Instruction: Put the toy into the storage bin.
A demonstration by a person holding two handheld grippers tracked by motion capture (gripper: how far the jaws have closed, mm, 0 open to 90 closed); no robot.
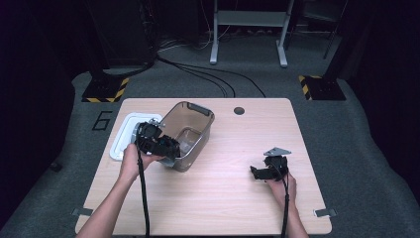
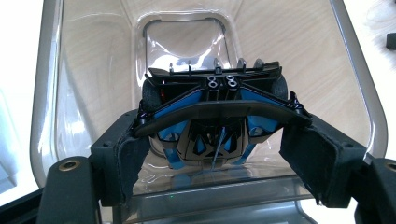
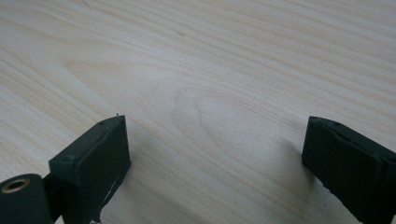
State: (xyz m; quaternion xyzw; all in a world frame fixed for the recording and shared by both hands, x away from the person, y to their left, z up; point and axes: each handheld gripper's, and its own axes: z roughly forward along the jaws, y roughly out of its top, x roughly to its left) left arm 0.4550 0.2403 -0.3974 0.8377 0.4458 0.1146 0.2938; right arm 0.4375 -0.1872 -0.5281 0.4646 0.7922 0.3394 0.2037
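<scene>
A blue and black toy car (image 2: pixel 215 93) hangs nose-first inside a clear plastic bin (image 2: pixel 93 70). My left gripper (image 2: pixel 219 140) is shut on it, with the pads (image 2: pixel 322 163) pressing the two ends of its black rear wing. In the high view the left gripper (image 1: pixel 166 146) sits at the mouth of the bin (image 1: pixel 190 124), which stands tilted on the table's left half. My right gripper (image 1: pixel 257 173) rests low at the right of the table. Its jaws stand open over bare wood with nothing between them (image 3: pixel 215 140).
A white lid (image 1: pixel 124 136) lies flat to the left of the bin, near the table's left edge. A small round hole (image 1: pixel 239 110) is set in the tabletop (image 1: pixel 237 148) at the back. Cables and stand feet lie on the floor beyond.
</scene>
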